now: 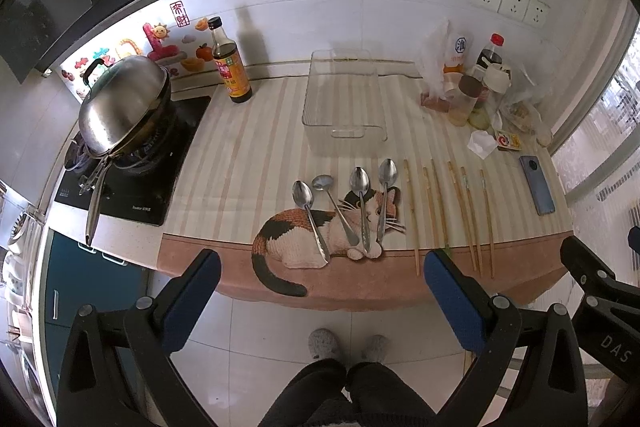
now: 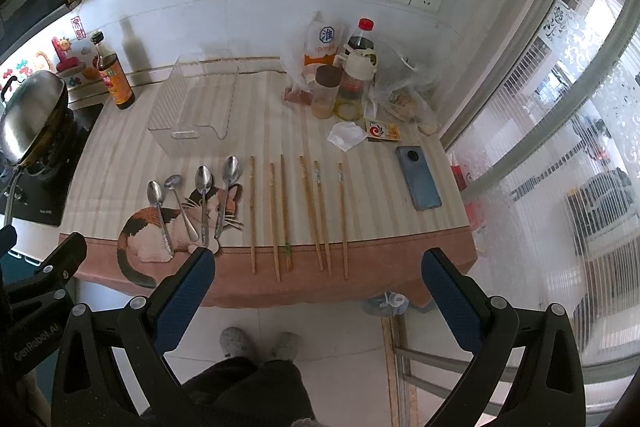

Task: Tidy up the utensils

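Several metal spoons lie side by side on the cat picture of the striped mat. Several wooden chopsticks lie in a row to their right. A clear plastic tray stands empty behind the spoons. My left gripper is open and empty, held off the counter's front edge below the spoons. My right gripper is open and empty, held off the front edge below the chopsticks. The right gripper's body shows at the right in the left wrist view.
A wok with a steel lid sits on the stove at the left. A dark sauce bottle stands behind the mat. Bottles, jars and bags crowd the back right. A phone lies near the right edge.
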`<state>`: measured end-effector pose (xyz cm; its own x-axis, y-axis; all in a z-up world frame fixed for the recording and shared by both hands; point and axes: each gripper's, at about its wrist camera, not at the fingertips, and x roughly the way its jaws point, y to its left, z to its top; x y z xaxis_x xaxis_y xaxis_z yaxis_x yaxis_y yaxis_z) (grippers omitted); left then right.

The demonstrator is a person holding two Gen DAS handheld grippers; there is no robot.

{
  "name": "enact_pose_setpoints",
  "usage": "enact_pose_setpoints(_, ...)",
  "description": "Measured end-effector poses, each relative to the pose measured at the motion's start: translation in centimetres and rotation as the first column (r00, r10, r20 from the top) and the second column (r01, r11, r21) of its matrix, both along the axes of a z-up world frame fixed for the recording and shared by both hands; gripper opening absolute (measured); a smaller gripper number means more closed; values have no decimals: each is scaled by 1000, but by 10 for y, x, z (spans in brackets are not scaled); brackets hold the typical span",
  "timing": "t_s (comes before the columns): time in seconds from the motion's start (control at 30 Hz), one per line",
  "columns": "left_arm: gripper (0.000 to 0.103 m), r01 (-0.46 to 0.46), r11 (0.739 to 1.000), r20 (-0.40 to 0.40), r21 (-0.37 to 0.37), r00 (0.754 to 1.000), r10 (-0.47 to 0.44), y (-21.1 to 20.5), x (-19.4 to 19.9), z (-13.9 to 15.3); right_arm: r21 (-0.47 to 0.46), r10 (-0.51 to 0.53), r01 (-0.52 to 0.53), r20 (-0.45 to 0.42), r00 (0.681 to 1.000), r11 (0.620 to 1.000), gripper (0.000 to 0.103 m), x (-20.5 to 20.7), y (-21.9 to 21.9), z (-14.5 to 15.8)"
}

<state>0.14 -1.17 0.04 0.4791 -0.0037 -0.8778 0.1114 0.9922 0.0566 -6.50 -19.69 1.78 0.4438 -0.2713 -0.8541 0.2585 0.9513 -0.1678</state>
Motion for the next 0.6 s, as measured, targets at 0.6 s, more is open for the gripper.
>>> enact_pose_setpoints(0.6, 103, 2, 1000, 2, -1, 1000, -2, 0, -1, 0, 5, 12, -12, -5, 1000, 1000, 103, 0, 0, -1)
